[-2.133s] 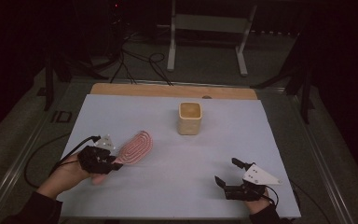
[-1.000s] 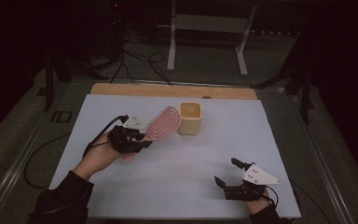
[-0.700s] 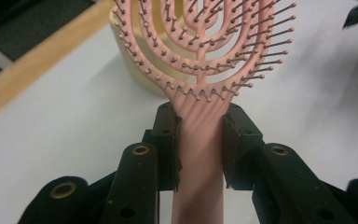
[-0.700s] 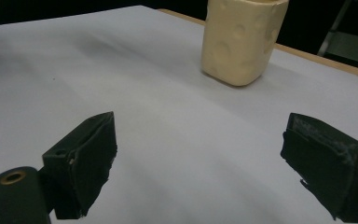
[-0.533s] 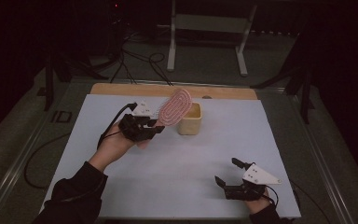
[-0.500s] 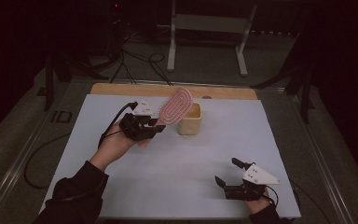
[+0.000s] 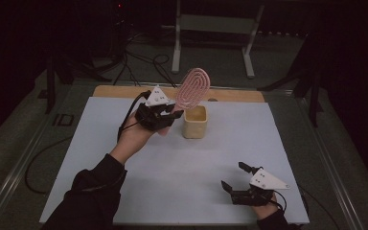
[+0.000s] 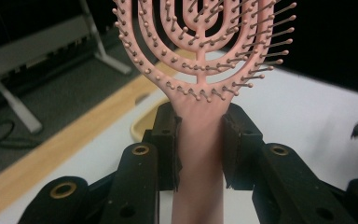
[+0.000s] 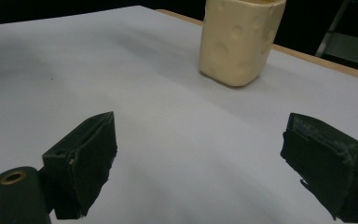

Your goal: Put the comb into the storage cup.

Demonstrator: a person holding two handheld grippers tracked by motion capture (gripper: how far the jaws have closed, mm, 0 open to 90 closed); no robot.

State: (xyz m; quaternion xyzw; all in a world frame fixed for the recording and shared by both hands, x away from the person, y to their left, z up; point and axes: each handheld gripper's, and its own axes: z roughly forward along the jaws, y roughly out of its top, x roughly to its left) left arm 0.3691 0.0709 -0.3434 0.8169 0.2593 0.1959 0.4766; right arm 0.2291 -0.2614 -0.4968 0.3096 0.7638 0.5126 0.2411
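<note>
A pink vented hairbrush (image 7: 193, 88) is held up in the air, head tilted up and to the right, just above and behind the cream cup (image 7: 194, 121). My left gripper (image 7: 171, 115) is shut on its handle; in the left gripper view the brush handle (image 8: 199, 154) sits clamped between the two black pads, with the bristled head (image 8: 200, 42) above. The cup (image 9: 240, 39) stands upright on the white table top. My right gripper (image 7: 234, 178) rests low near the table's front right, open, with nothing between its fingers (image 9: 81, 158).
The white table top (image 7: 172, 177) has a wooden strip (image 7: 239, 96) along its far edge. Behind the table stand a metal frame (image 7: 213, 28) and loose cables (image 7: 139, 57) on the dark floor. A cable (image 7: 33, 163) runs off the table's left side.
My left gripper has carried the brush from the table's left front up and to the right, to beside the cup, raising its head. The right gripper has stayed still.
</note>
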